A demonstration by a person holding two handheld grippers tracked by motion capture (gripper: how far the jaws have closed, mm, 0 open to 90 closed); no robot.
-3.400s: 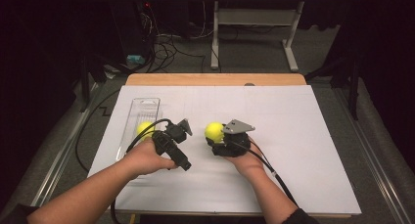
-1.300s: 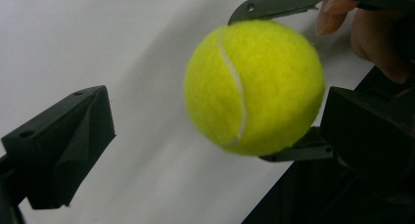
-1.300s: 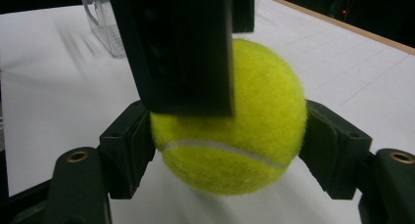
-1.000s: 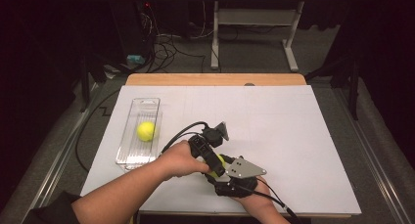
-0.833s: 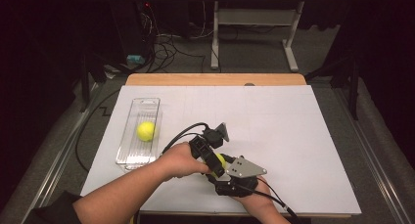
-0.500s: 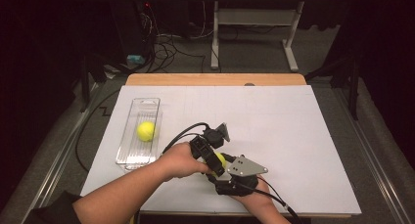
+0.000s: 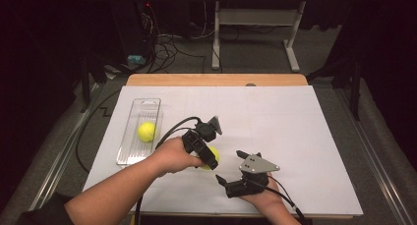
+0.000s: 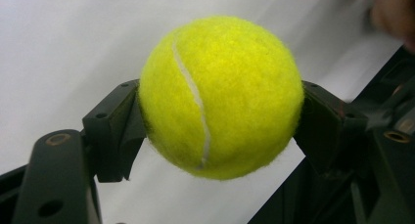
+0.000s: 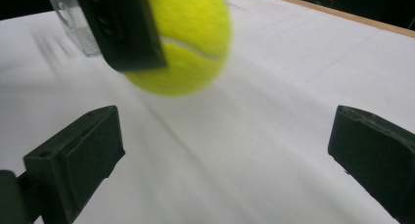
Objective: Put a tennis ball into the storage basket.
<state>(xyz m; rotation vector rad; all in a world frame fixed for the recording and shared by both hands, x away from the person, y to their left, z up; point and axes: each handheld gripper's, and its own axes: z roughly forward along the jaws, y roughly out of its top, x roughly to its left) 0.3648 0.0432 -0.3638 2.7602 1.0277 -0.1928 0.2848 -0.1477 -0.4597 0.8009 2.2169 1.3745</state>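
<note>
Yellow felt, fuzzy and crossed by one curved white seam, covers the tennis ball that the left gripper clamps between its two black jaws; the left gripper view shows both pads pressed flat against opposite sides of the ball, with the white sheet blurred behind it. From the high view the same ball is mostly hidden by the left gripper and the hand around it, so just a yellow edge peeks out, held above the near middle of the white sheet that covers the table. The right gripper view adds the other angle — the ball hangs up and to the left with one jaw of the left gripper across its face, well clear of this gripper's own pads. The right gripper, just to the right of the ball and nearer the table's front edge, has just been opening its jaws; they stand wide apart with only bare sheet between them, and a grey three-cornered plate rides on top of it. Farther left on the sheet lies a clear plastic tray, long and ribbed, with a second yellow ball resting in it — well apart from both grippers. A strip of wooden table edge shows past the sheet, and beyond it dark floor with tangled cables and a pale metal stand.
</note>
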